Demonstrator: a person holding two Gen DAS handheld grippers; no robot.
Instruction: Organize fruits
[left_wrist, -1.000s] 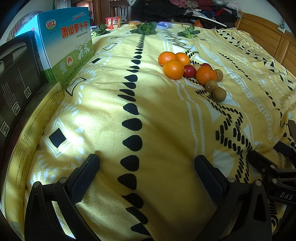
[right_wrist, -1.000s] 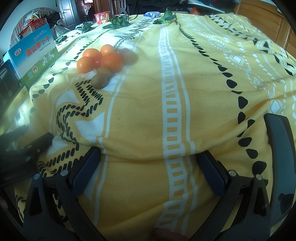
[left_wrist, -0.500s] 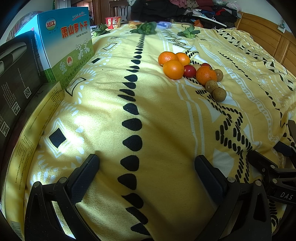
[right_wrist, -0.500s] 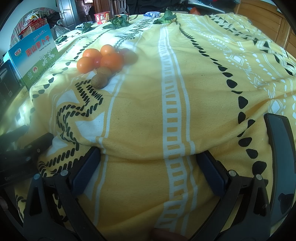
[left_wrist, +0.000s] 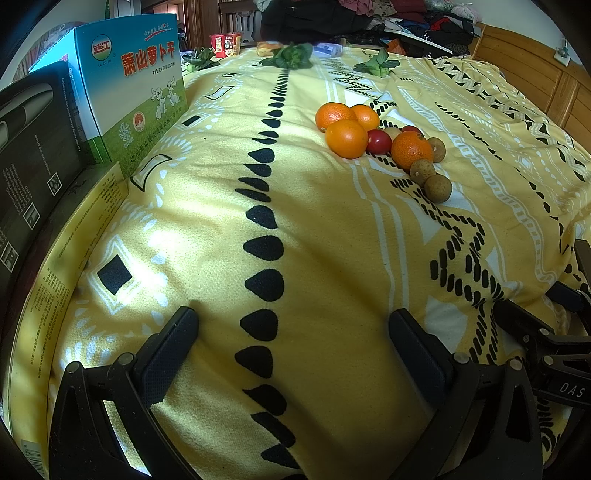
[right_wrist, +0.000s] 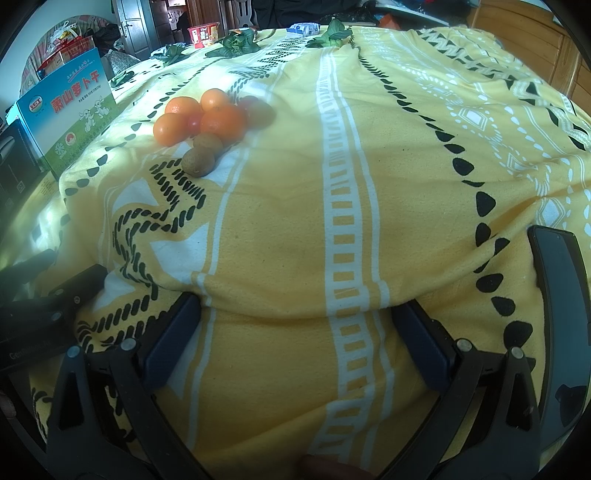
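A heap of fruit lies on the yellow patterned blanket (left_wrist: 332, 240): several oranges (left_wrist: 346, 139) (right_wrist: 222, 123), red cherry tomatoes (left_wrist: 379, 141) (right_wrist: 194, 123) and small brown round fruits (left_wrist: 438, 188) (right_wrist: 198, 161). My left gripper (left_wrist: 291, 332) rests open low at the near end of the blanket, far short of the heap, which lies ahead and to the right. My right gripper (right_wrist: 295, 317) is open too, at the blanket's near edge, with the heap far ahead on the left. Nothing sits between either pair of fingers.
A blue-and-green carton (left_wrist: 136, 96) (right_wrist: 68, 122) and a black box (left_wrist: 33, 147) stand along the left edge. Leafy greens (left_wrist: 291, 55) (right_wrist: 236, 42), a red cup (left_wrist: 226, 44) and small packets lie at the far end. A black curved object (right_wrist: 561, 314) lies at the right.
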